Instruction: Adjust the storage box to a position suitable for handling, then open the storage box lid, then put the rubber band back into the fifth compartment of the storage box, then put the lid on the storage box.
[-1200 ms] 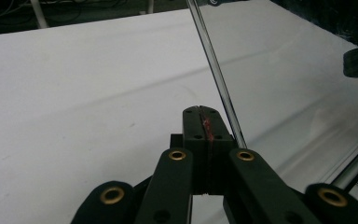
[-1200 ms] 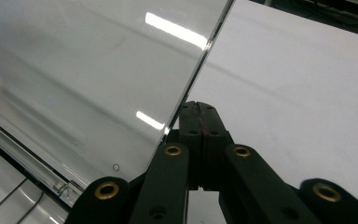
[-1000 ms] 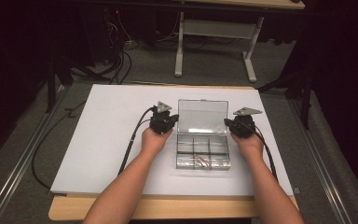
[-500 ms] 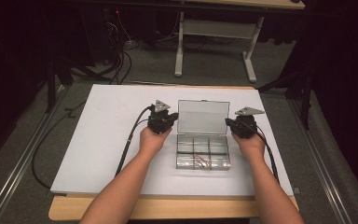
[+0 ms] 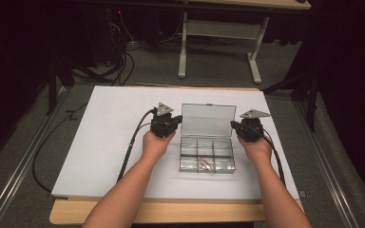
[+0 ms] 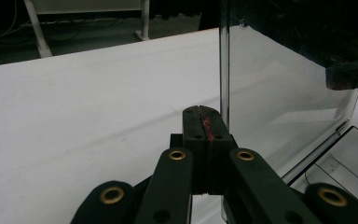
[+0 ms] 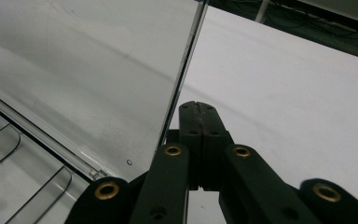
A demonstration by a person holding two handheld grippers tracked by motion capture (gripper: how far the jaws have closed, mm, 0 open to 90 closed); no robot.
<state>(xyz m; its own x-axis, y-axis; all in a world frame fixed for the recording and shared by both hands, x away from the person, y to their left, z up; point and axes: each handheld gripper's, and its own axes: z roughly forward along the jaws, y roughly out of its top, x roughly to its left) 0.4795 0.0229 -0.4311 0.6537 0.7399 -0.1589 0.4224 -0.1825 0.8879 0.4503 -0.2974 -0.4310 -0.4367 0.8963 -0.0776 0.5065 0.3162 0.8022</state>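
Clear plastic compartment box [image 5: 206,156] sat on white table [image 5: 104,142], lid upright; left gripper [image 6: 204,122] and right gripper [image 7: 199,119] clenched empty, flanking lid.

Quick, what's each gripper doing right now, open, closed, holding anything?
Left gripper: closed, holding nothing, beside the left edge of the upright clear lid.
Right gripper: closed, holding nothing, beside the lid's right edge.

Two grippers [image 5: 167,124] [image 5: 248,129]; one clear box [image 5: 206,148].

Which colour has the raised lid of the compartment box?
The lid is clear and colourless, with no pattern; the left gripper view shows this best.
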